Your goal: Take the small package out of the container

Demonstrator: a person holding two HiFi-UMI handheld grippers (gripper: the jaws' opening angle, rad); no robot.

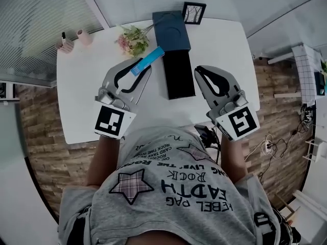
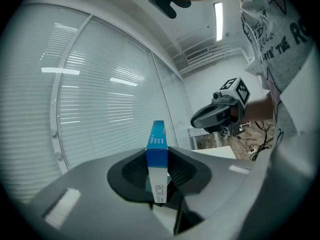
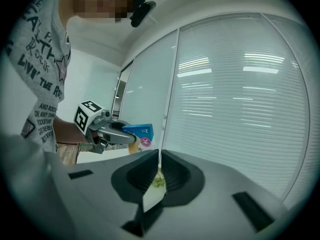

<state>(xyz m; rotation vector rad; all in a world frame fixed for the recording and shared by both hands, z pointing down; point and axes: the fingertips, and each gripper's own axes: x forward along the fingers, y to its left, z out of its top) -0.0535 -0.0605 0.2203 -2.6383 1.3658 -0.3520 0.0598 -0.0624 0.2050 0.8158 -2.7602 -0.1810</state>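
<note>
Nearest the person, both grippers hang above the white tabletop (image 1: 92,96), one to each side of the dark container (image 1: 179,78).

The left gripper (image 1: 138,71) has its jaws clamped on the small package (image 1: 152,56), a slim blue and white carton. In the left gripper view the carton stands edge-on between the pads, pinched near its white end with the blue end sticking out ahead. From the head view the package slants toward 1 o'clock. It is outside the container, just beside the container's left edge and apart from it.

The right gripper (image 1: 200,71) sits at 3 o'clock of the container. Its jaws are drawn together with nothing between them.

Beyond the long black container, at its 12 o'clock end, lies a navy piece (image 1: 171,29), perhaps its lid. A bunch of flowers (image 1: 132,41) lies at 10 o'clock of the container and a small picture frame (image 1: 193,12) stands at the far edge.

The removal looks all but finished, with the package out and held off the surface. What seems left is to set it down. That calls for carrying it toward the bare tabletop at 9 o'clock of the container, lowering it flat, then parting the left jaws without nudging the flowers.
</note>
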